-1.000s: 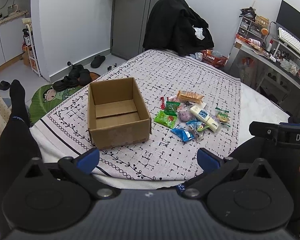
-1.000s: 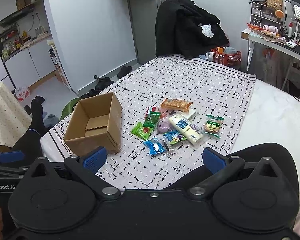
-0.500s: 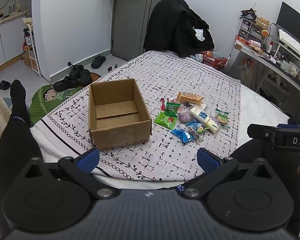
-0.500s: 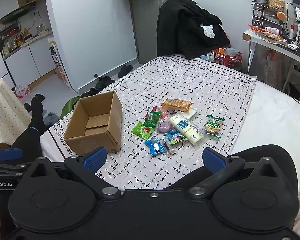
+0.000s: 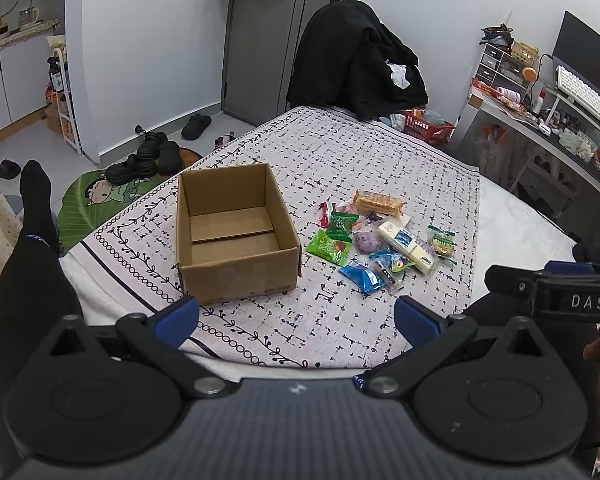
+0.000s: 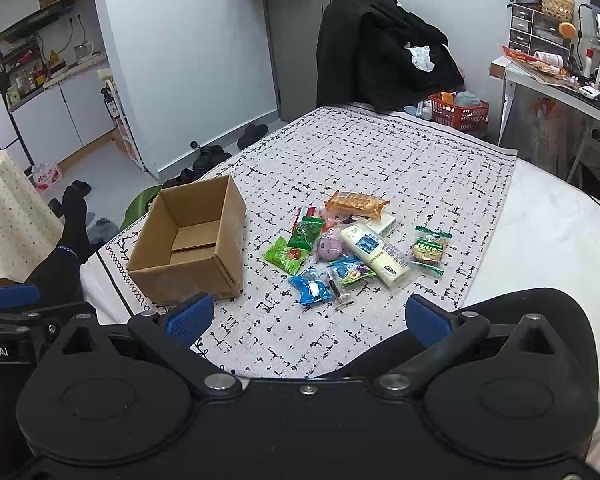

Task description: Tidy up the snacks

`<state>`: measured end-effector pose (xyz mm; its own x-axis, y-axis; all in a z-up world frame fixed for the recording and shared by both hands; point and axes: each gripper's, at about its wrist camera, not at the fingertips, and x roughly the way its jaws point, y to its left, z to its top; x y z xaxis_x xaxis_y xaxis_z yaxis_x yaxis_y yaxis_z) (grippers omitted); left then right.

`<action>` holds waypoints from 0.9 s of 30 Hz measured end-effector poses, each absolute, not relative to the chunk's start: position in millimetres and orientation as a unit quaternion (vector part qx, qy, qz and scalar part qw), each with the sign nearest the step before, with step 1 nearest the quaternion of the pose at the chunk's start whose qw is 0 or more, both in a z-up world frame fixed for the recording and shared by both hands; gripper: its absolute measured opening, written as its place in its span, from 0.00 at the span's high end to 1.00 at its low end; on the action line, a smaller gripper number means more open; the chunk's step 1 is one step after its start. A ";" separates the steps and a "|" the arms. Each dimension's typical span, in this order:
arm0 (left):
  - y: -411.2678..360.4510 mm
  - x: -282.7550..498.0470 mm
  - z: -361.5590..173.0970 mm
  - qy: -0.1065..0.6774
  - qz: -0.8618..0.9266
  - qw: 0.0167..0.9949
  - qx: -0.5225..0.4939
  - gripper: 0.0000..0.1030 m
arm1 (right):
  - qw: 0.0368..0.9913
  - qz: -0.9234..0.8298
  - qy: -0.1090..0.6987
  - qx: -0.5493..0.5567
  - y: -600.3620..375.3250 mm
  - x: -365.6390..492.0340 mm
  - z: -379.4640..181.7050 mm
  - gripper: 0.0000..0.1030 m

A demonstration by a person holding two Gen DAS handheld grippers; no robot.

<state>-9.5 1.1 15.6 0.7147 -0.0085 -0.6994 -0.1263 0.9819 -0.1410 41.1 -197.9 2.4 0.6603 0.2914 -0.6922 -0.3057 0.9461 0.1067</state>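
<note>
Nothing is organized yet, judging by how things lie. The cardboard box [image 5: 236,236] sits open on the patterned bedspread [image 5: 380,168] toward the left, and its floor looks bare. All the snacks [image 5: 380,240] lie in a loose heap just right of the box, apart from it: an orange biscuit pack [image 5: 378,203] at the far edge, a long white packet [image 5: 406,244] on the right, two green pouches [image 5: 329,245] nearest the box, a blue pouch [image 5: 361,276] at the near edge, and a small green-trimmed pack [image 6: 429,249] farthest right. A few smaller wrappers are tucked under the others and hard to count.

The left tongs [image 5: 296,318] and the right tongs [image 6: 308,316] both hang released, spread wide and holding nothing, well short of the heap. The whole job of moving the snacks into the box remains.
</note>
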 end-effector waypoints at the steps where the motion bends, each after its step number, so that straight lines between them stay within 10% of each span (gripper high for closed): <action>1: 1.3 -8.9 15.9 0.376 0.032 0.922 -0.089 0.00 | 0.911 0.164 0.379 -0.010 -197.7 41.3 2.4 0.00; 27: -12.4 53.1 -9.1 0.403 0.024 0.908 -0.113 0.00 | 0.898 0.179 0.403 -0.006 -220.2 97.2 -24.3 0.00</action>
